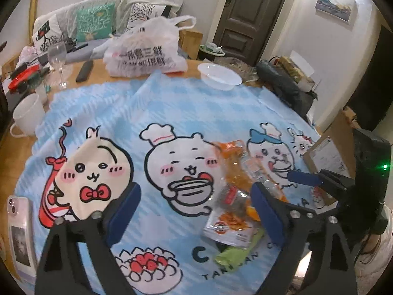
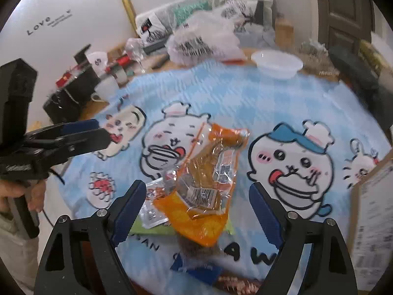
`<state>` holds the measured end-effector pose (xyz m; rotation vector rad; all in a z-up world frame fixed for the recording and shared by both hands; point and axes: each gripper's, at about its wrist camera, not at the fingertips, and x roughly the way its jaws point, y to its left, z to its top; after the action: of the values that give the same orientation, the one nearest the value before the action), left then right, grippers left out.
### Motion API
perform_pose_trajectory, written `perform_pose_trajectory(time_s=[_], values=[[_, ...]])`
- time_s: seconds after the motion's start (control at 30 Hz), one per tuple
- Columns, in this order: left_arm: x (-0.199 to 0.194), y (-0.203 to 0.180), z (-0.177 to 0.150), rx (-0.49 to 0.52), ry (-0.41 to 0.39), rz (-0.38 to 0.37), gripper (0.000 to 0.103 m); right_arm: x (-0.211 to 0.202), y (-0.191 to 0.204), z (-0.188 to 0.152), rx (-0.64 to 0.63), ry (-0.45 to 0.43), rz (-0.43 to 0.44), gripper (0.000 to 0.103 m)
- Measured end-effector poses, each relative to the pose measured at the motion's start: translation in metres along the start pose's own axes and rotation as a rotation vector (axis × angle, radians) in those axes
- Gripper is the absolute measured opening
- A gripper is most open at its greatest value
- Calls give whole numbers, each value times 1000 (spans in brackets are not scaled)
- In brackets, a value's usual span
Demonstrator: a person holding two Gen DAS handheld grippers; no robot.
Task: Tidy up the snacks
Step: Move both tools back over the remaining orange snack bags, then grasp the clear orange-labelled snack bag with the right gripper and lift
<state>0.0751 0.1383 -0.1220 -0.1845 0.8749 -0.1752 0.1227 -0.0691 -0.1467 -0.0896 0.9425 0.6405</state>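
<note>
A small pile of snack packets lies on the blue cartoon tablecloth [image 1: 172,103]. An orange see-through packet [image 1: 235,162] tops it, with a white-and-orange packet [image 1: 228,228], a dark packet [image 1: 233,196] and a green packet [image 1: 233,255] around it. My left gripper [image 1: 196,209] is open above the cloth, and the pile sits just inside its right finger. My right gripper [image 2: 197,209] is open with the orange packet [image 2: 203,184] between its blue pads [image 2: 264,211], neither pad pressing on it. Each gripper shows in the other view, the right gripper [image 1: 298,177] and the left gripper [image 2: 98,131].
A white plastic bowl [image 1: 219,76] and a printed plastic bag [image 1: 147,49] stand at the table's far side. A wine glass [image 1: 57,59], a mug [image 1: 27,118] and a phone [image 1: 18,231] are on the left. A cardboard box [image 2: 373,209] sits at the right edge.
</note>
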Motion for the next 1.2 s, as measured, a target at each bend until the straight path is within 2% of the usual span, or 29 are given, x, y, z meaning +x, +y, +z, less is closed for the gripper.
perform_pose_trajectory(time_s=[0.17,0.37,0.47,0.67,0.77,0.93,1.03,1.2], values=[[16,4,0,-8,22,-25,91,34,0,2,-4,46,-16,83],[25,0,2,-4,36,-66,91,54,-4,6,20,64,-32,82],[27,-2,2,-8,41,-72,91,56,-4,7,2,75,-37,65],[27,-7,2,-6,46,-92,91,52,-2,5,-77,83,-50,58],[25,-9,1,-7,45,-98,91,42,-1,5,-118,48,-57,49],[24,-12,2,-9,44,-110,91,36,-4,5,-111,52,-29,42],[24,-14,3,-7,45,-118,91,27,-3,6,-111,24,-2,38],[24,-14,3,-10,43,-119,91,20,2,7,-126,24,20,37]])
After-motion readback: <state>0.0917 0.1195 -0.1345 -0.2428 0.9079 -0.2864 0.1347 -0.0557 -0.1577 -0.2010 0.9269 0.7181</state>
